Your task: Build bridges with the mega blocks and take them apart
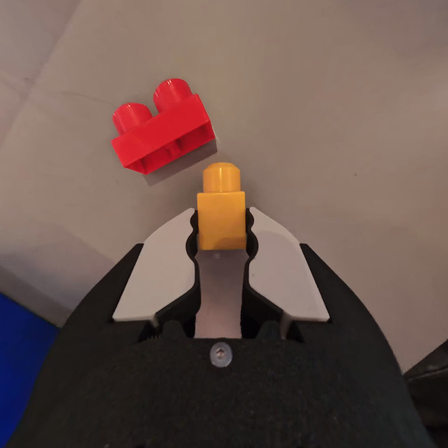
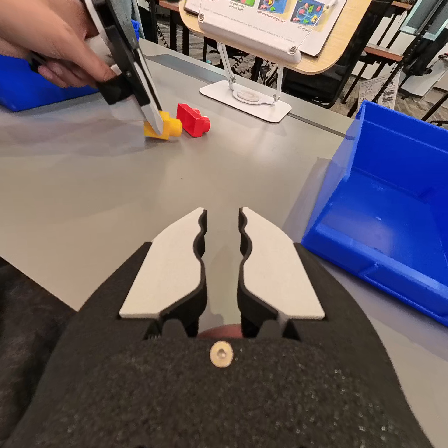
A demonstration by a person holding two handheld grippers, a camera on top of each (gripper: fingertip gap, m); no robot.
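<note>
My left gripper [image 1: 221, 211] is shut on a small yellow one-stud block [image 1: 221, 218], its stud pointing away from me, down at the grey table [image 1: 315, 121]. A red two-stud block [image 1: 162, 128] lies on its side just beyond it, to the left. In the right wrist view the left gripper [image 2: 155, 123], held by a hand [image 2: 55, 48], grips the yellow block [image 2: 169, 126] at the table surface, with the red block [image 2: 192, 120] close beside it on the right. My right gripper [image 2: 223, 213] is open and empty, hovering over the near part of the table.
A blue bin [image 2: 378, 218], with nothing showing inside, stands at the right of the table. Another blue bin [image 2: 21, 87] is at the far left. A white stand [image 2: 244, 99] holding an instruction board [image 2: 266, 21] stands at the back. Tip to tip, the grippers are about 25 cm apart.
</note>
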